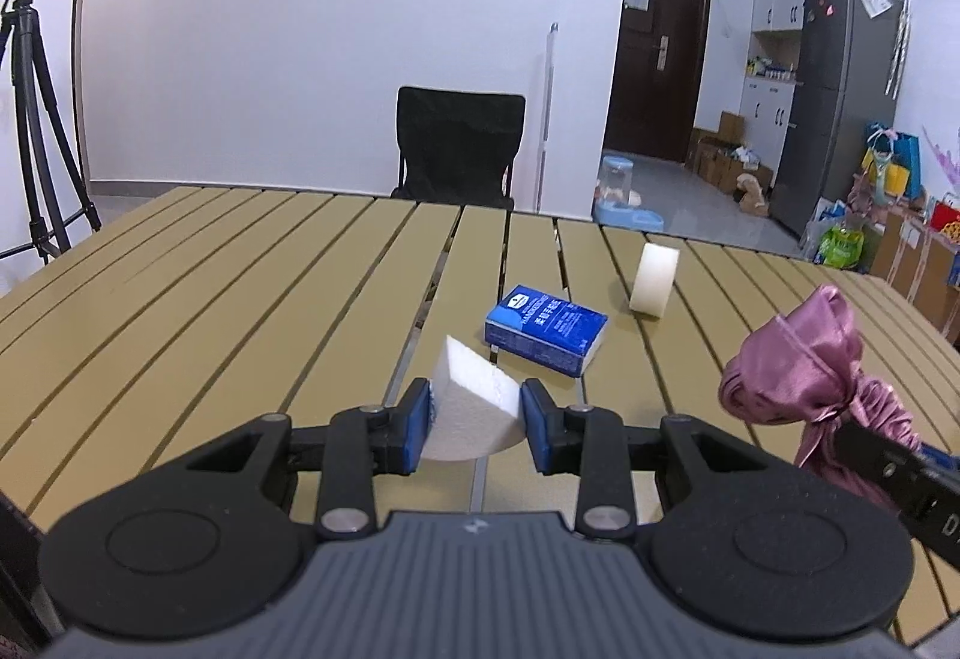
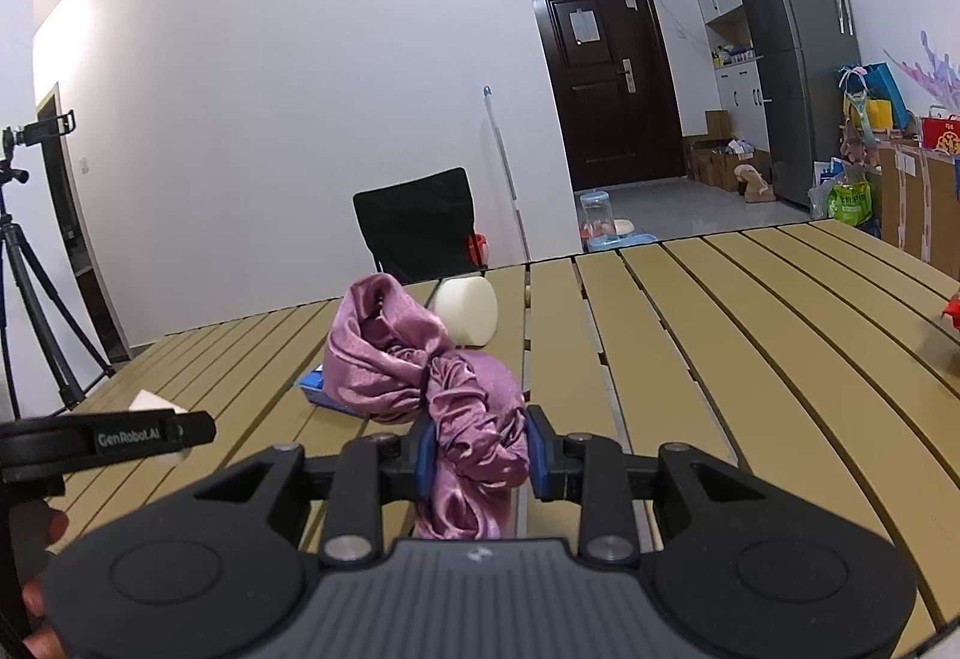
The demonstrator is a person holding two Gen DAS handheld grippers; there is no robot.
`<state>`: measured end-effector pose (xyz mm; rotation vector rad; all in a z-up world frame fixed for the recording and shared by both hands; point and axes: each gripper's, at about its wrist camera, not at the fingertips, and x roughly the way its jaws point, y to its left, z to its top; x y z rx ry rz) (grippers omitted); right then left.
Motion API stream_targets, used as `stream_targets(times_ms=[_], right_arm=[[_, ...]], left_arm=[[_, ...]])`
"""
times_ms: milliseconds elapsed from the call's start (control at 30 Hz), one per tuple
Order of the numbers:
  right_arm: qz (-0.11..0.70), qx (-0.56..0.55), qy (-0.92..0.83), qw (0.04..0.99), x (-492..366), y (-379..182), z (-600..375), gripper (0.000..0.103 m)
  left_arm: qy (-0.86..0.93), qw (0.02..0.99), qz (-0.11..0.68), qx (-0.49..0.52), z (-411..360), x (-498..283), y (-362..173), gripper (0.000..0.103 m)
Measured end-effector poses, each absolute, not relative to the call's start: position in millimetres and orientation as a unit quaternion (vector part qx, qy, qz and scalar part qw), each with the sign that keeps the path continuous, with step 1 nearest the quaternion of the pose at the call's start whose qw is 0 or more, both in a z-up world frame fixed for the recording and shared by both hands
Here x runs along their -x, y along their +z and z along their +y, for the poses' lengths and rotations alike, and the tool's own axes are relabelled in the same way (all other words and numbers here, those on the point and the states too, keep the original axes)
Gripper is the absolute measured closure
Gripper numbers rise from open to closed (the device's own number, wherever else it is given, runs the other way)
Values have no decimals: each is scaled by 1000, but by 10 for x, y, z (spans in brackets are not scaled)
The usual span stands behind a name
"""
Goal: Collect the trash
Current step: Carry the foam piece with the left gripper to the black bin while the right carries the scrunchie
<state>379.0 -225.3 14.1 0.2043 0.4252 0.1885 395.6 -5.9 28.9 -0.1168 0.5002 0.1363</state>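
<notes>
Foam (image 1: 474, 407) sits gripped in my left gripper (image 1: 475, 422), cloth (image 2: 474, 419) in my right gripper (image 2: 477, 449); one box (image 1: 543, 329) and one roll (image 1: 653, 279) lie on the tabletop (image 1: 240, 269).

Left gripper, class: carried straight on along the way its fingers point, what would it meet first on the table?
Probably the blue tissue pack, just beyond the white foam piece that the left gripper holds; depth is uncertain.
</notes>
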Motion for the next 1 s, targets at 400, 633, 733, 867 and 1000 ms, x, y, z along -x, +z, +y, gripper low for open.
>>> stream_targets(times_ms=[400, 633, 733, 867, 1000], right_arm=[[200, -127, 100, 966, -3281, 116, -2403, 74], [201, -128, 109, 965, -3011, 47, -2411, 74], [195, -126, 112, 966, -2880, 26, -2427, 74], [196, -123, 117, 966, -2711, -24, -2433, 74], [200, -114, 124, 965, -2551, -79, -2369, 74]], left_arm=[[61, 970, 228, 66, 7, -3297, 346, 70], [55, 970, 227, 70, 78, -2904, 275, 70], [55, 970, 225, 69, 116, -2753, 255, 70], [56, 972, 221, 64, 129, -2564, 231, 70], [55, 971, 222, 61, 123, -2386, 188, 70]])
